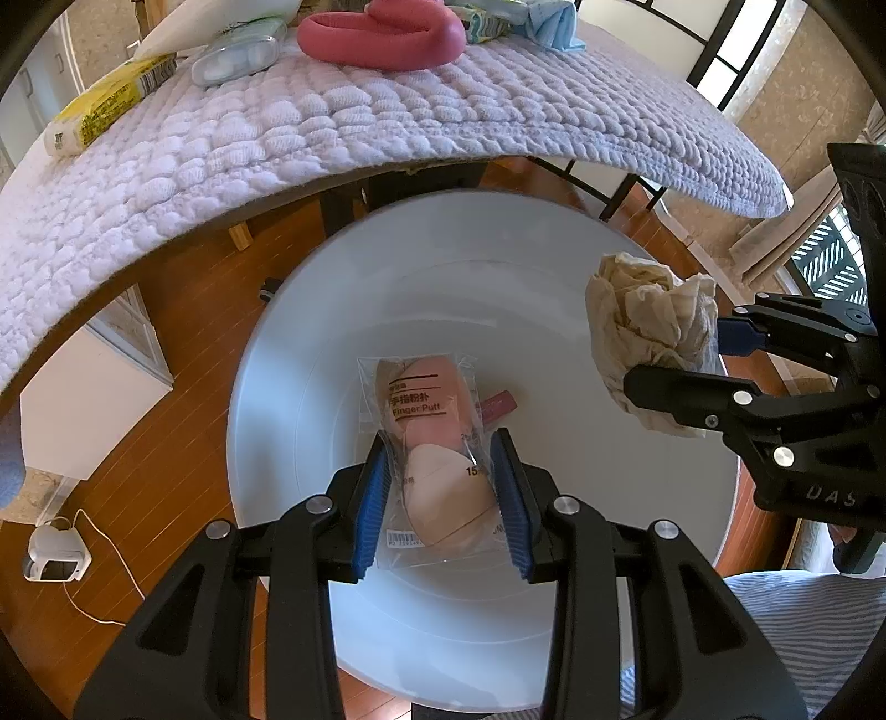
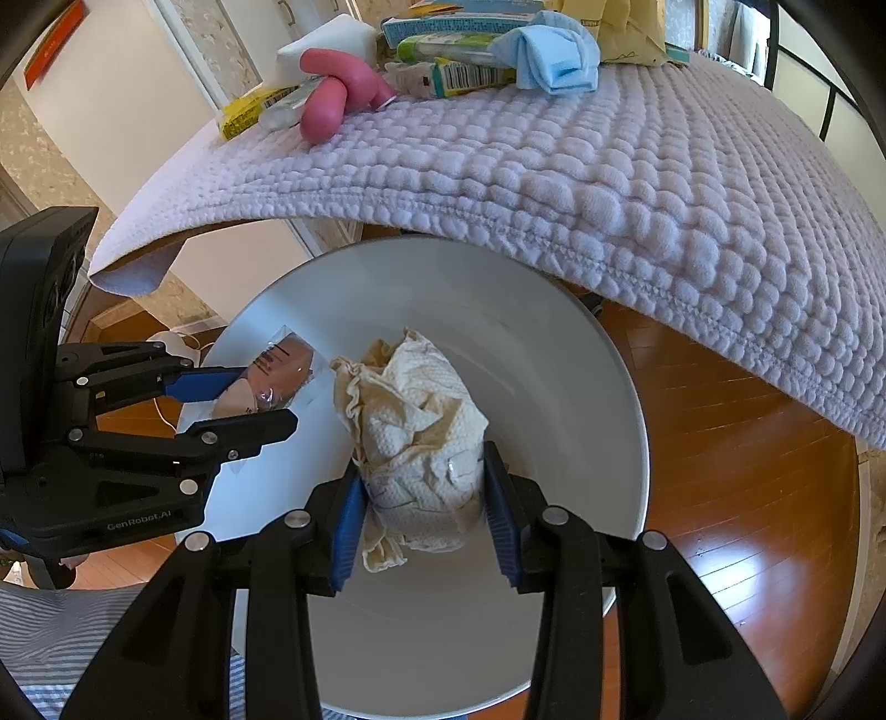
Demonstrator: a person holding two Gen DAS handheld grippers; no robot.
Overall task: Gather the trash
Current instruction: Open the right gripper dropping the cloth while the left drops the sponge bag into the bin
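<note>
My left gripper [image 1: 440,487] is shut on a clear packet of pink finger puffs [image 1: 437,443], held over the open mouth of a round white bin [image 1: 310,354]. A small pink wrapper [image 1: 498,405] lies at the bottom of the bin. My right gripper [image 2: 423,520] is shut on a crumpled beige paper towel [image 2: 415,426], also above the white bin [image 2: 559,332]. In the left wrist view the right gripper [image 1: 678,363] with the paper towel [image 1: 648,327] hangs at the bin's right rim. In the right wrist view the left gripper [image 2: 260,396] with the puff packet [image 2: 282,371] is at the left.
Behind the bin a table under a lilac quilted cloth [image 1: 332,133] carries a pink curved item [image 1: 382,39], a yellow packet [image 1: 105,105], a clear case [image 1: 235,55], boxes and a blue cloth [image 2: 559,61]. Wooden floor [image 2: 747,498] surrounds the bin. A striped sleeve [image 1: 803,626] is at bottom right.
</note>
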